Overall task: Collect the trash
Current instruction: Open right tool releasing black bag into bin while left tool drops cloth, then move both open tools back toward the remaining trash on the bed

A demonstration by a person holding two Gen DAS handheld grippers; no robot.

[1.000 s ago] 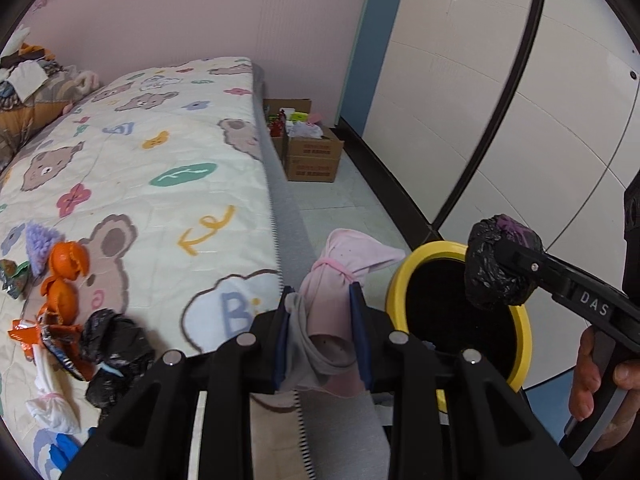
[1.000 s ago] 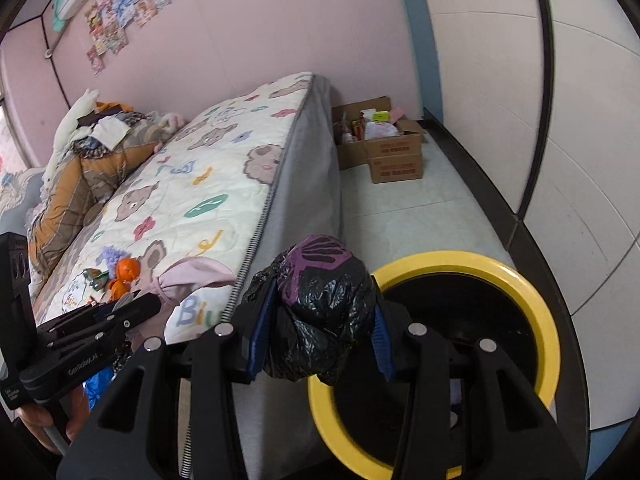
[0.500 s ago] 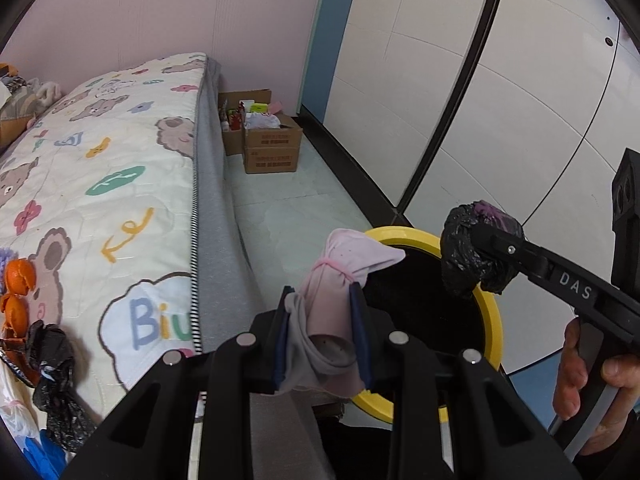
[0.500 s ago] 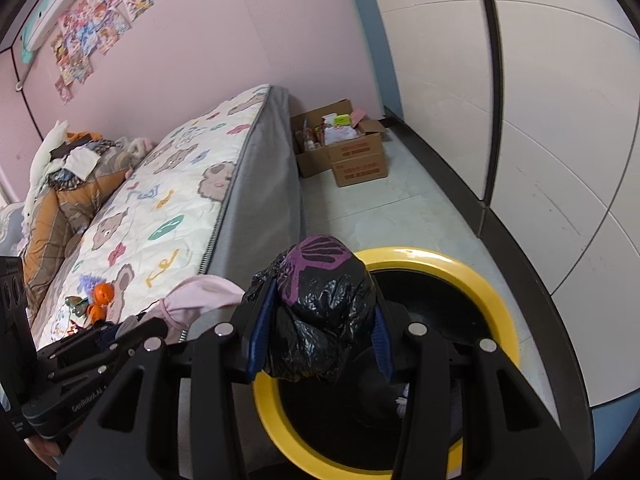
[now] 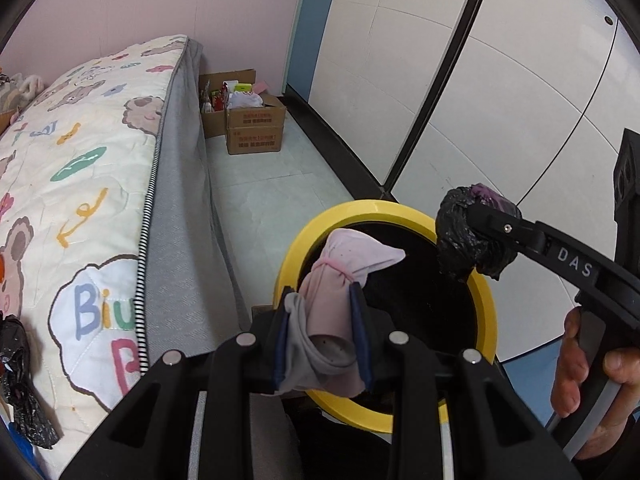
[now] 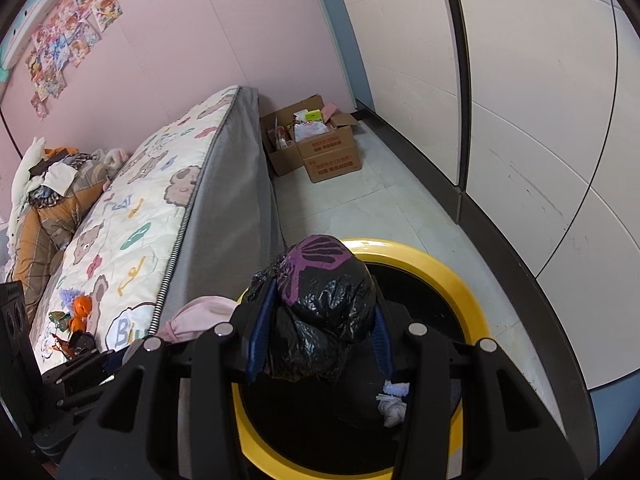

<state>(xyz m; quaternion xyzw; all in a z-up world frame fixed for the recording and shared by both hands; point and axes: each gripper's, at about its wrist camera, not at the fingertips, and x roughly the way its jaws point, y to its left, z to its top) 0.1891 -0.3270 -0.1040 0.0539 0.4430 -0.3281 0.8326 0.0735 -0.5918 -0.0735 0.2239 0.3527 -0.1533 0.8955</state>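
Left wrist view: left tongs clamped on a pink-grey cloth bundle, its tied top poking over the near rim of the yellow-rimmed bin. Right tongs clamped on a crumpled black bag wad with a purple patch, hanging above the bin's far rim. A hand grips the right handle at bottom right.

Right wrist view: black bag wad sits between the blue pads, directly over the bin's dark opening; some white paper scraps are already inside. Pink bundle is at the left, just at the rim beside the bed.

Step in hand, as I judge it: dropping both pieces in the bin. Right load looks lined up, so it can be let go. Left load looks borderline: it needs to be carried further over the opening before release, or the floppy cloth could catch on the rim or fall between bin and mattress. Spread the jaws fully, since crinkly plastic may cling to a pad. More trash is on the bed: orange bits and a black bag.
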